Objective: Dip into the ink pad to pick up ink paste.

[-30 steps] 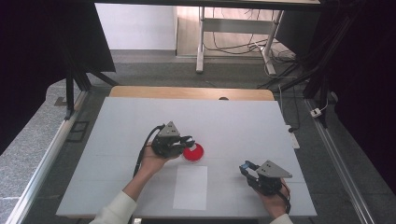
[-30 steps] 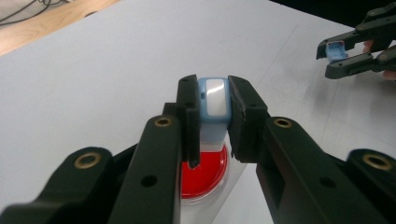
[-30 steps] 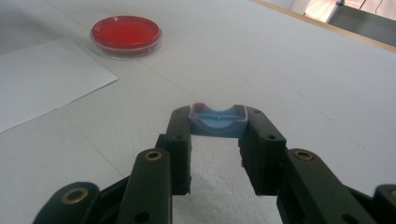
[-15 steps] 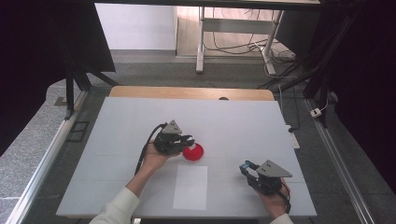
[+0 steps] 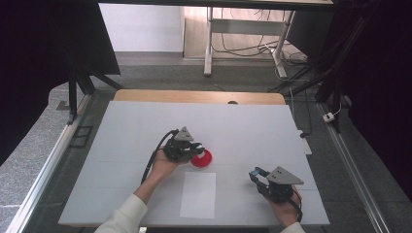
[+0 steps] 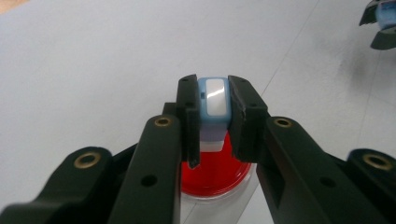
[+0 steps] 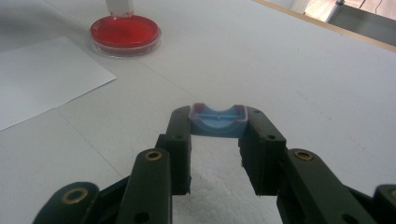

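Both grips loaded; bare table all round.
My left gripper (image 6: 212,116) clamps a blue-and-white stamp (image 6: 214,100) just above the red dish (image 6: 215,175); my right gripper (image 7: 218,128) pinches a blue cap (image 7: 218,120), dish (image 7: 125,33) and white sheet (image 7: 42,77) well beyond my fingertips.

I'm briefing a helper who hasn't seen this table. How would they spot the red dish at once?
On the white table, look near the middle, just beyond the far edge of the white paper sheet. The red dish is a shallow round clear-rimmed dish, the table's sole red thing, under the left gripper.
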The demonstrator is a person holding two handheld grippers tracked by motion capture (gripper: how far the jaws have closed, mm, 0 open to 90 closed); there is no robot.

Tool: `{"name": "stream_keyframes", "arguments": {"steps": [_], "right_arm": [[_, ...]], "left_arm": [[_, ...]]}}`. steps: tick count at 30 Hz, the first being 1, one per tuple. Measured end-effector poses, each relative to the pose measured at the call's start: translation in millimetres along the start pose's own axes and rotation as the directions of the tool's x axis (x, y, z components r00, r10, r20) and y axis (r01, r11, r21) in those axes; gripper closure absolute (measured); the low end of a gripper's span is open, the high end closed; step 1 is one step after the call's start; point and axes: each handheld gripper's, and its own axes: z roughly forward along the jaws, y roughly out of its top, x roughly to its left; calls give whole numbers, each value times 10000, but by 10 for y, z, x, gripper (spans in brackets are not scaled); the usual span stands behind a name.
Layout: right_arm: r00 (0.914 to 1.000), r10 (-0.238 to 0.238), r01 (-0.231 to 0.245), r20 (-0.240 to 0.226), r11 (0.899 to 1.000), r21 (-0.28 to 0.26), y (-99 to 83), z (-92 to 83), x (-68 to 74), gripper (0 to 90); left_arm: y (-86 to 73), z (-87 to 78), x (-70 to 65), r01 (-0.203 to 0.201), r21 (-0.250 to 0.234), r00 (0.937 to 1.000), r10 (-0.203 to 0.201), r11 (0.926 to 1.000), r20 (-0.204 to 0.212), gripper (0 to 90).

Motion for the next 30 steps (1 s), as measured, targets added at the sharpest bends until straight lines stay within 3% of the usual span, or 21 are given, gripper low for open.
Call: {"name": "stream_keyframes", "arguments": {"steps": [11,30], "right_arm": [[10000,-49,49,-20,10000,-41,1,0,6,647],[10000,-66,66,1,10000,-19,2,-3,9,647]], "left_arm": [[-1,82,-34,-229,267,9994,236,9994,-272,753],[-5,158,-46,-392,476,9987,407,9981,-307,753]]}}
